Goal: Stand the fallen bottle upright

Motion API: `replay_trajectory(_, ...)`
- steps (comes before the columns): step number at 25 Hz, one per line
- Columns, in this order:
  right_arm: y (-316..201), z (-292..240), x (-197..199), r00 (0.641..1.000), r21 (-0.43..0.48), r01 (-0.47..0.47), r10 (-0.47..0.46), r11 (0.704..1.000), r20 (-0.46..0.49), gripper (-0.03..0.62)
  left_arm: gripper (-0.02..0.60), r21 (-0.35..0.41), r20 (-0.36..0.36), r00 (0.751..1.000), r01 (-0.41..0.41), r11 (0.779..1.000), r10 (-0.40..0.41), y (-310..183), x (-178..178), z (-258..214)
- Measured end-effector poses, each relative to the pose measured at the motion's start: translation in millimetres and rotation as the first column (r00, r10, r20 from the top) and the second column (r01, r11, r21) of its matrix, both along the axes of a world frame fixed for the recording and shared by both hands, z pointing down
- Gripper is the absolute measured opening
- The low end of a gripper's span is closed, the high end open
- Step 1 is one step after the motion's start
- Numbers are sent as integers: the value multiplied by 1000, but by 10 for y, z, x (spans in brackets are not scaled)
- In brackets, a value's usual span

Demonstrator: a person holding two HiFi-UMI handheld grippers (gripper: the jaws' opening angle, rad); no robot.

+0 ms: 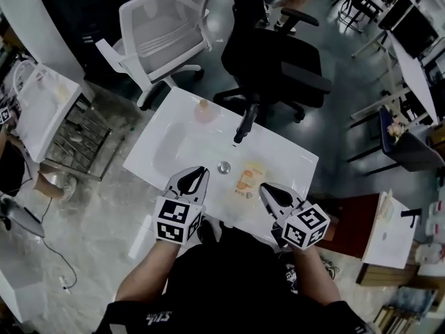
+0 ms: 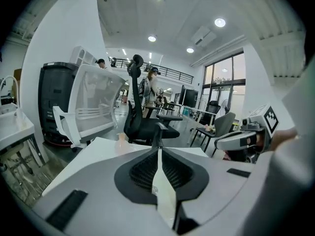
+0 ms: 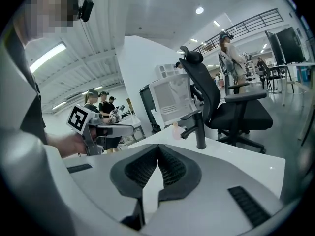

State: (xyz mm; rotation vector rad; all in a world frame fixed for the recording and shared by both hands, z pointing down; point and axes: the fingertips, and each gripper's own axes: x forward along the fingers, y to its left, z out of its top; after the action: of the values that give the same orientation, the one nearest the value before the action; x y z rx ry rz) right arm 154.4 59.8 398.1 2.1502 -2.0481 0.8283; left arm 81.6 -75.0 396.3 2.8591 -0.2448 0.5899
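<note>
The fallen bottle (image 1: 249,178), clear with an orange label, lies on its side on the white sink counter (image 1: 292,160), right of the drain (image 1: 223,166). My left gripper (image 1: 197,174) hovers over the counter's near edge, left of the bottle and apart from it. In the left gripper view its jaws (image 2: 158,151) meet, with nothing held. My right gripper (image 1: 268,188) hangs just near-right of the bottle, not touching it. Its jaws (image 3: 158,146) are also shut and empty. The jaws hide the bottle in both gripper views.
A black faucet (image 1: 241,126) stands at the far side of the counter. A pale pink container (image 1: 203,110) stands upright at the back left. A white mesh chair (image 1: 163,30) and a black office chair (image 1: 274,54) stand behind the counter. People stand in the background.
</note>
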Motion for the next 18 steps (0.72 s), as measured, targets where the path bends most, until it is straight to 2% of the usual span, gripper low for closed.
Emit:
replay_trajectory(6, 35, 398, 89, 1000, -53, 12, -11, 999, 22, 28, 39, -7, 56, 998, -29, 1000, 29, 34, 151, 290)
replay_trajectory(13, 236, 874, 120, 999, -122, 2, 2, 992, 34, 67, 39, -44, 156, 981, -113, 993, 119, 301, 230, 823)
replay_trajectory(18, 441, 1165, 118, 999, -220, 20, -30, 975, -41, 108, 40, -87, 208, 960, -171, 981, 186, 478, 257, 1161)
